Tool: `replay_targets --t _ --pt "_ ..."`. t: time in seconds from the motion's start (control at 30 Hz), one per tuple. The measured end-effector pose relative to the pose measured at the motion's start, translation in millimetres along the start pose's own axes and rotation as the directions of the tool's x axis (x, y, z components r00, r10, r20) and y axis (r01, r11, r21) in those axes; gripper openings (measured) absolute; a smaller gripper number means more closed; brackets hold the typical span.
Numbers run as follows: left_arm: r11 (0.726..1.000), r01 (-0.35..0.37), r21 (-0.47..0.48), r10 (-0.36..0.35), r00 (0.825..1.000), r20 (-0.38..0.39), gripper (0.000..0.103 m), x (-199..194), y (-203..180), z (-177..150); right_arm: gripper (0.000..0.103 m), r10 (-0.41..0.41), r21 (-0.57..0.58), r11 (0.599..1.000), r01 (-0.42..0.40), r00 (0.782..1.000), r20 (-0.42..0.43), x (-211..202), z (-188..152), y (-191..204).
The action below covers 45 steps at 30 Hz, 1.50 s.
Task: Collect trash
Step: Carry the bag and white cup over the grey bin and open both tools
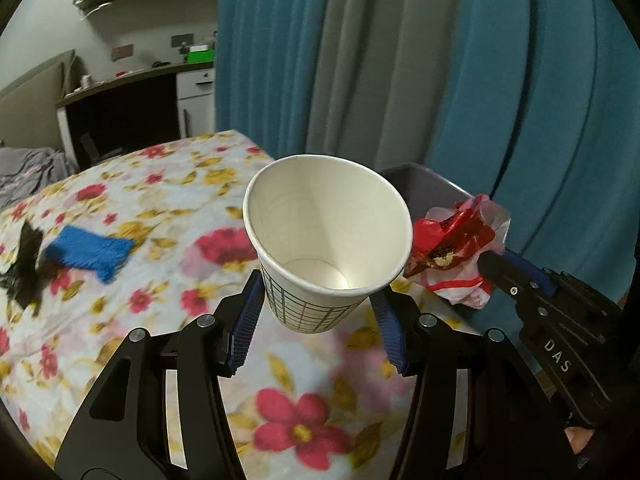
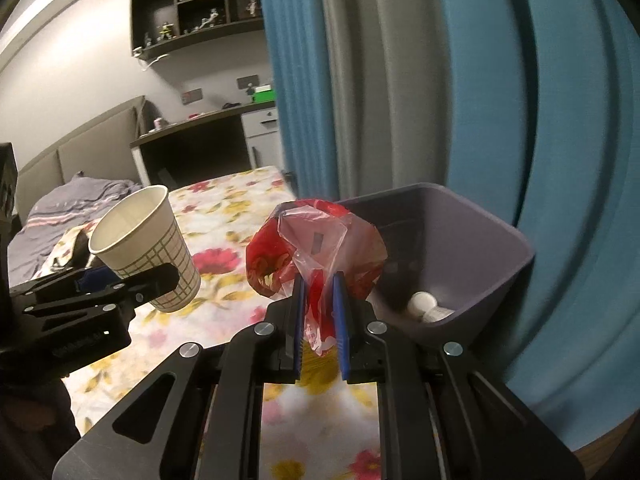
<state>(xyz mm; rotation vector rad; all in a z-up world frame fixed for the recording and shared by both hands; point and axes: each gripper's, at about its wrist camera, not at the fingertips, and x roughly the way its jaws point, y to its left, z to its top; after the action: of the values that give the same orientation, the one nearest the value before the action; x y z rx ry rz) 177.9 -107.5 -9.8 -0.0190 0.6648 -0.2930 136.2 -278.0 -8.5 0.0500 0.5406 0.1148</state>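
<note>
My left gripper point(image 1: 318, 284) is shut on a white paper cup point(image 1: 326, 236) with a grid pattern, held tilted above the flowered bed, its mouth toward the camera and empty inside. In the right wrist view the same cup point(image 2: 146, 240) hangs at the left in the left gripper point(image 2: 132, 280). My right gripper point(image 2: 318, 284) is shut on a crumpled red and clear plastic bag point(image 2: 316, 240), seen beside the cup as the red bag point(image 1: 456, 252). A grey bin point(image 2: 460, 248) stands just right of the bag, with a small white bottle point(image 2: 426, 306) inside.
The flowered bedsheet point(image 1: 160, 208) carries a blue knitted cloth point(image 1: 90, 254) and a black item point(image 1: 26, 268) at the left. Blue and grey curtains point(image 1: 440, 60) hang behind the bin. A desk with drawers point(image 2: 224, 136) and wall shelves point(image 2: 196, 8) lie far back.
</note>
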Motion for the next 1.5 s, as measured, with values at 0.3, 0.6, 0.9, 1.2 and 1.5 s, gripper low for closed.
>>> replay_targets --t 0.3,0.6,0.9,1.2,1.5 --pt "0.996 0.077 0.040 -0.077 0.997 -0.004 0.053 33.1 -40.1 31.2 0.014 -0.094 0.039 0.995 0.093 0.995 0.013 10.3 15.2 -42.2" --pt "0.990 0.128 0.054 -0.127 0.992 -0.027 0.053 70.9 -70.0 55.2 0.014 -0.135 0.111 0.985 0.133 0.991 0.014 27.0 26.4 -85.5" --pt "0.987 0.153 0.056 -0.149 0.987 -0.061 0.053 104.3 -84.9 62.9 0.014 -0.141 0.135 0.981 0.141 0.990 -0.010 45.2 27.3 -94.0" --pt "0.983 0.177 0.050 -0.172 0.981 -0.090 0.053 124.8 -93.5 64.8 0.015 -0.134 0.143 0.980 0.137 0.990 -0.032 55.1 27.3 -95.3" --pt "0.980 0.197 0.035 -0.192 0.976 -0.106 0.053 139.2 -97.2 68.8 0.015 -0.136 0.143 0.979 0.143 0.989 -0.056 64.1 28.1 -100.8"
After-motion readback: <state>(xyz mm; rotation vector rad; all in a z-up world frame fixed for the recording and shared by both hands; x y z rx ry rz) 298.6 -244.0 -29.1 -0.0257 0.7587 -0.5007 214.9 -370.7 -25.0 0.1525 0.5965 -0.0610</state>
